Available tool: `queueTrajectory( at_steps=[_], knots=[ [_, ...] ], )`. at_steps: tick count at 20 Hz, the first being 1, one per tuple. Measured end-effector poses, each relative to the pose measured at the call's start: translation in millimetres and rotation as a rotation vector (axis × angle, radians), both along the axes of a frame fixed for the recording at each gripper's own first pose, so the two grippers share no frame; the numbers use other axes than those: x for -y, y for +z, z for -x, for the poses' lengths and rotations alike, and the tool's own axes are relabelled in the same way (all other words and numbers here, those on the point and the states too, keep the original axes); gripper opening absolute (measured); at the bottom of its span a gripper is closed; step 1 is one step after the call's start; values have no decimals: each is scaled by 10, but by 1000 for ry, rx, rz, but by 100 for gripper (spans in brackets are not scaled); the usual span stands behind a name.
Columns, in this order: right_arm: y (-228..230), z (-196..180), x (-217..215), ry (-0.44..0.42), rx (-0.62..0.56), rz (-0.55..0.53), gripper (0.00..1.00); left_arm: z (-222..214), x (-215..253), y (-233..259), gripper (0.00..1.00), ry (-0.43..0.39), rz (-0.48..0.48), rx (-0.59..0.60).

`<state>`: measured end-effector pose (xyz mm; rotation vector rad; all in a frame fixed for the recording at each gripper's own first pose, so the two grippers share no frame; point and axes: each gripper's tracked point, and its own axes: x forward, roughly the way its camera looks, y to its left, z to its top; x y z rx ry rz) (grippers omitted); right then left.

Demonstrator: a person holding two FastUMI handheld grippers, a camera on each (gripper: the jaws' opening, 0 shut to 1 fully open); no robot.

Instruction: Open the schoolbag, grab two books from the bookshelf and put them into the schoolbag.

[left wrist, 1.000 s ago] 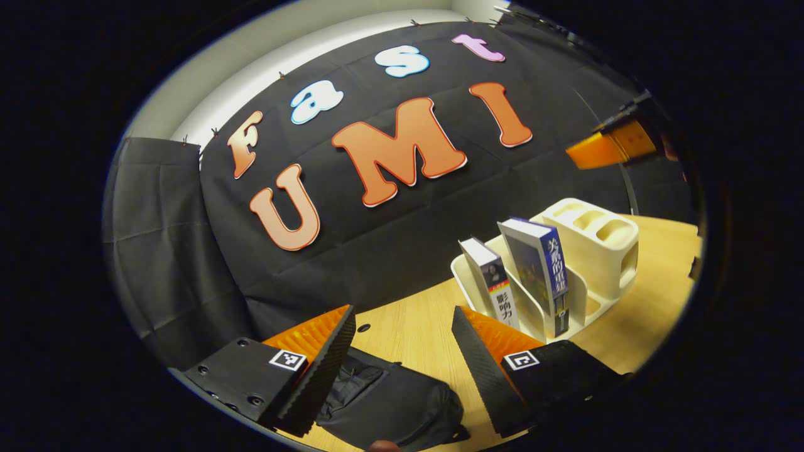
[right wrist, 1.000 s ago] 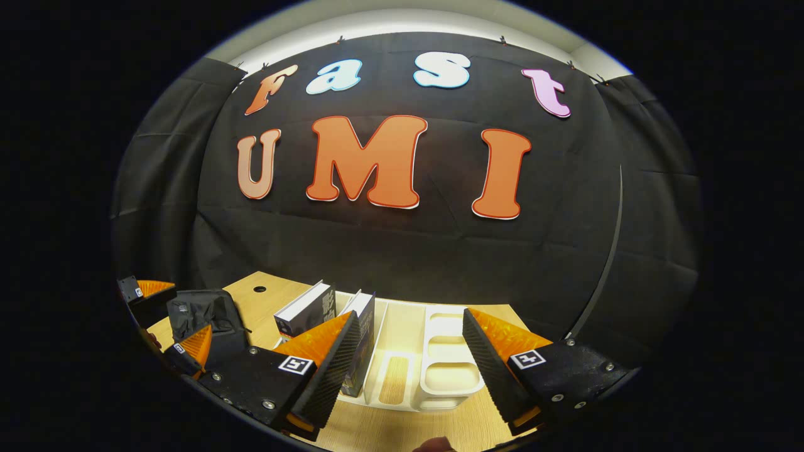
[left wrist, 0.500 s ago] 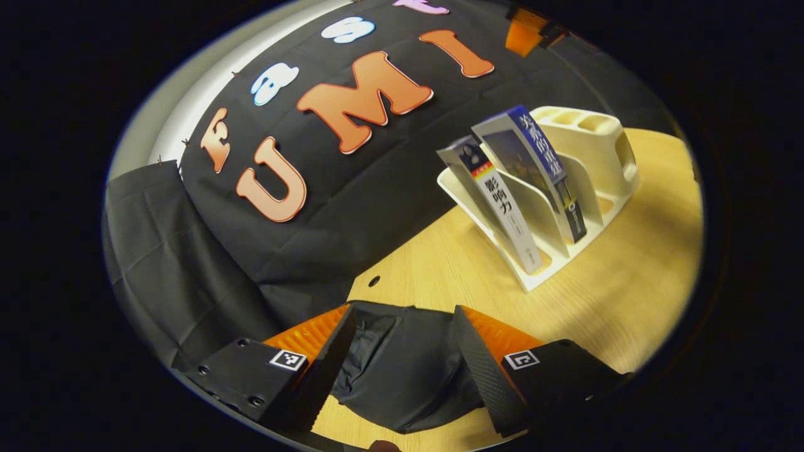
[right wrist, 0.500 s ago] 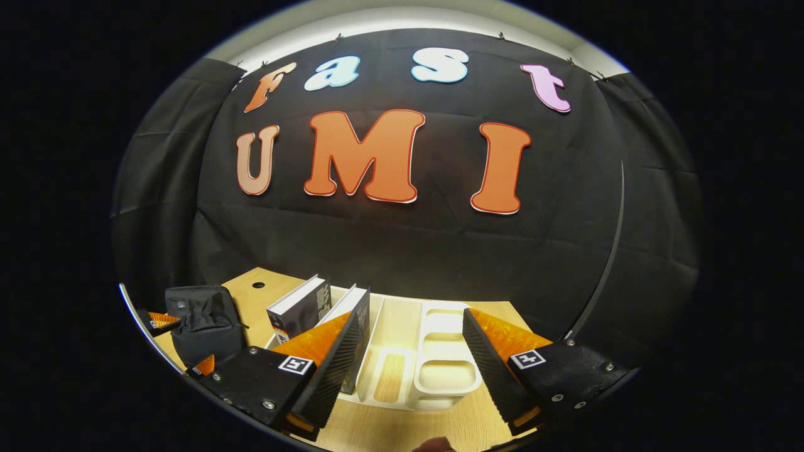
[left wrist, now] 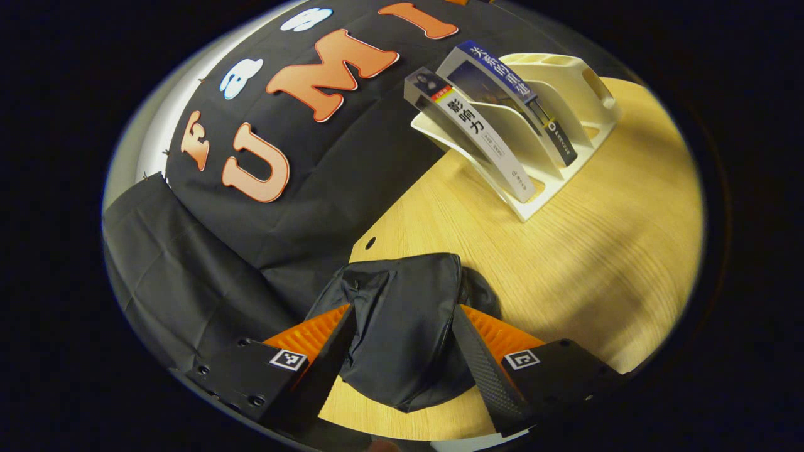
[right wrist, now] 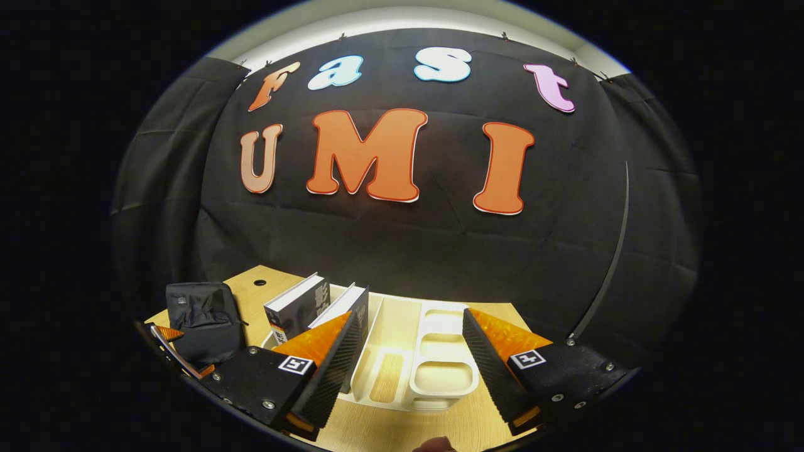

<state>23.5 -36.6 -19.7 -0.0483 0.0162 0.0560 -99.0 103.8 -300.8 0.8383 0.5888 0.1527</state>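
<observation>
Evidently the opening of the schoolbag (left wrist: 402,326) is the step in hand, judged from the left gripper (left wrist: 402,355) being spread wide around the bag, whether touching it cannot be told. Next, the zipper pull must be found and pinched; it cannot be made out in the dark folds. The bag is seen as black, soft and slumped, apparently closed, lying on the worktop (left wrist: 597,251) at 6 o'clock in the left gripper view. Two books (left wrist: 477,135) are leant in the bookshelf (left wrist: 565,81) at 1 o'clock. The right gripper (right wrist: 408,358) is held wide and empty above the shelf.
</observation>
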Motion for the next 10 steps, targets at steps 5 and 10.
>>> queueTrajectory(
  at_steps=[5,10],
  knots=[
    [7,-11,42,13,3,0,98,64,-132,-180,98,33,-73,-54],
    [25,-12,91,21,10,4,98,68,-265,-178,98,99,-141,-61]
  ],
)
